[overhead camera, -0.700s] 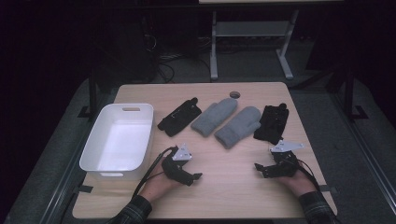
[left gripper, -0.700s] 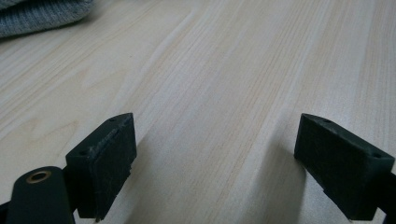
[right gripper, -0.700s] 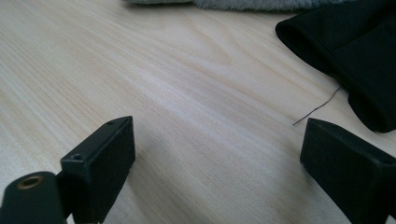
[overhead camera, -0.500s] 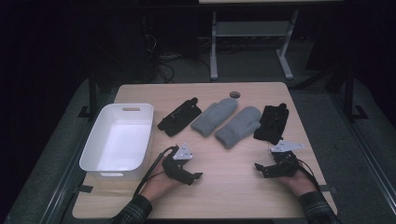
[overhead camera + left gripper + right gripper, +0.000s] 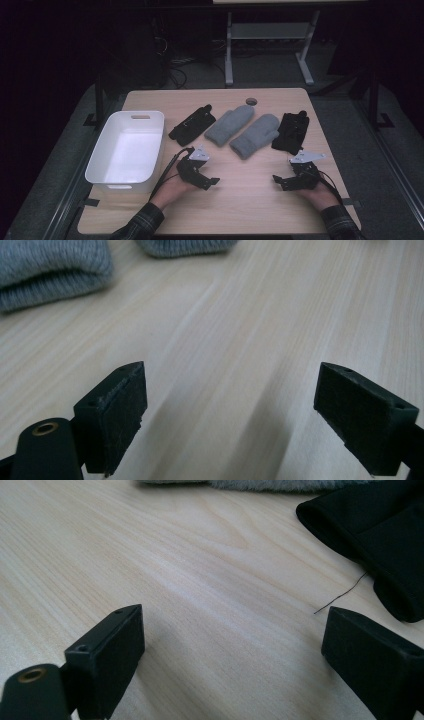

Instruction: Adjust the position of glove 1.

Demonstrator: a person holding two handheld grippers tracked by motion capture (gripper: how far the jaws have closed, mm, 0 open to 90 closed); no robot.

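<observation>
Both grippers, left gripper (image 5: 212, 182) and right gripper (image 5: 278, 181), rest wide open, empty; we'd pinch 1 grey mitten (image 5: 253, 135) at its cuff.

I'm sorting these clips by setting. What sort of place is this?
Probably a lab or recording workspace, not a home: a wooden table standing on grey carpet in a dark room, cables on the floor behind it, and the metal legs of another desk. Gloves and a white bin are laid out neatly.

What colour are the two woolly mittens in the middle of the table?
Both mittens are light grey, clearest in the high view, lying between two black gloves.
</observation>
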